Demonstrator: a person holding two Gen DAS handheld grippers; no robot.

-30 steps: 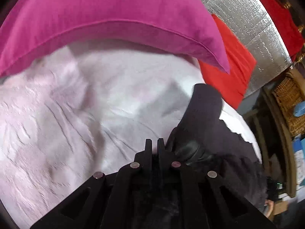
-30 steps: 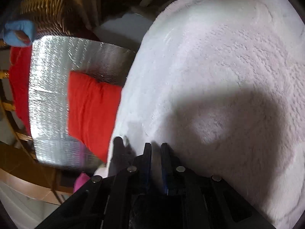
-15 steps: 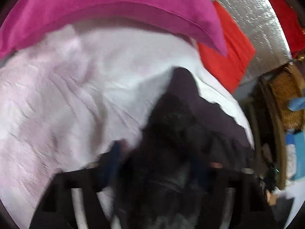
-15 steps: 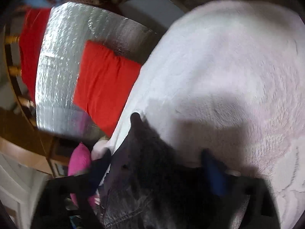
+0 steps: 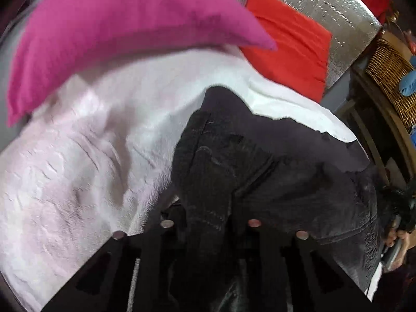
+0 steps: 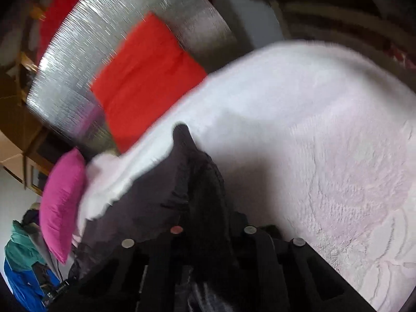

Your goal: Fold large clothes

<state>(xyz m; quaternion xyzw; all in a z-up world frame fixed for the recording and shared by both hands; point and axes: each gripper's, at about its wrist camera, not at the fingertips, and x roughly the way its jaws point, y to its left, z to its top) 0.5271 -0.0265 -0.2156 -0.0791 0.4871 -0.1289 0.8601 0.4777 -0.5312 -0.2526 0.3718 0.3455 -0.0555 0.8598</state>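
Left wrist view: the left gripper [image 5: 208,208] is clamped on a fold of dark jeans [image 5: 273,161], the denim bunched between its fingers and covering their tips. From there the jeans spread up and to the right over the pale pink blanket [image 5: 78,169], one dark corner reaching toward a white sheet edge [image 5: 286,104]. A magenta pillow [image 5: 117,31] lies across the top of the blanket, and a red cushion [image 5: 291,52] leans against a silver foil panel [image 5: 338,10] behind it. A wicker basket [image 5: 390,78] stands at the far right. Right wrist view: the right gripper [image 6: 210,223] likewise pinches the jeans [image 6: 161,189], cloth filling the gap between its fingers and rising to a pointed corner above them. The garment hangs to the left of the fingers, over the blanket's [image 6: 325,130] near edge. The red cushion [image 6: 145,78] and foil panel [image 6: 130,26] sit at upper left, the magenta pillow [image 6: 62,202] at the left edge. Both views are motion-blurred.
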